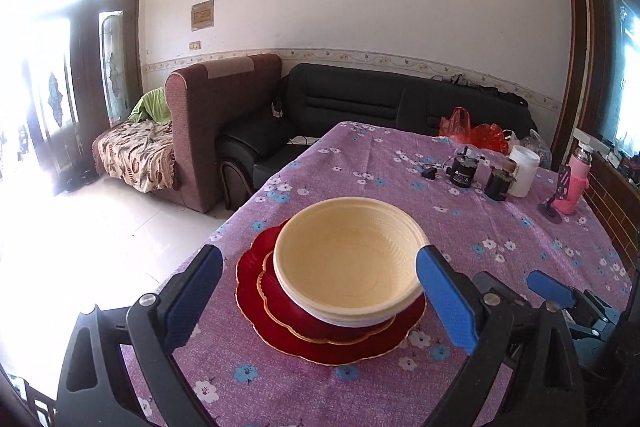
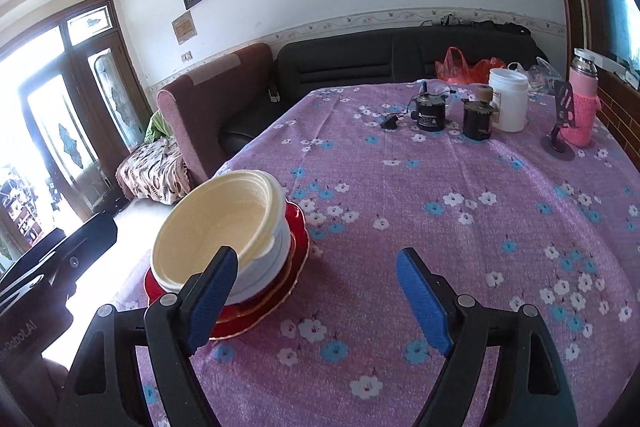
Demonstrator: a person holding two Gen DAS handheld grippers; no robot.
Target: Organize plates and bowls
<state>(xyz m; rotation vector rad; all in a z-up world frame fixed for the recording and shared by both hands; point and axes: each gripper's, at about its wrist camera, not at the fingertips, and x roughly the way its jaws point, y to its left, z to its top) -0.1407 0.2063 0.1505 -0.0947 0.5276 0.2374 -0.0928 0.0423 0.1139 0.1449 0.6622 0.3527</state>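
Observation:
A cream ribbed bowl (image 1: 348,259) sits nested in white bowls on two stacked red gold-rimmed plates (image 1: 280,331) near the table's left edge. My left gripper (image 1: 320,291) is open, its blue fingers (image 1: 444,291) standing either side of the stack, just in front of it, holding nothing. In the right wrist view the same bowl stack (image 2: 216,231) and red plates (image 2: 256,311) lie at the left. My right gripper (image 2: 316,299) is open and empty, to the right of the stack; its left finger (image 2: 212,295) overlaps the stack's near side. The right gripper also shows in the left wrist view (image 1: 548,287).
The table wears a purple flowered cloth (image 2: 440,207). At its far right stand two dark jars (image 2: 430,113), a white tub (image 2: 508,99), a pink bottle (image 2: 580,107), a small stand (image 2: 558,143) and red bags (image 2: 460,67). Sofas (image 1: 360,103) lie beyond the table.

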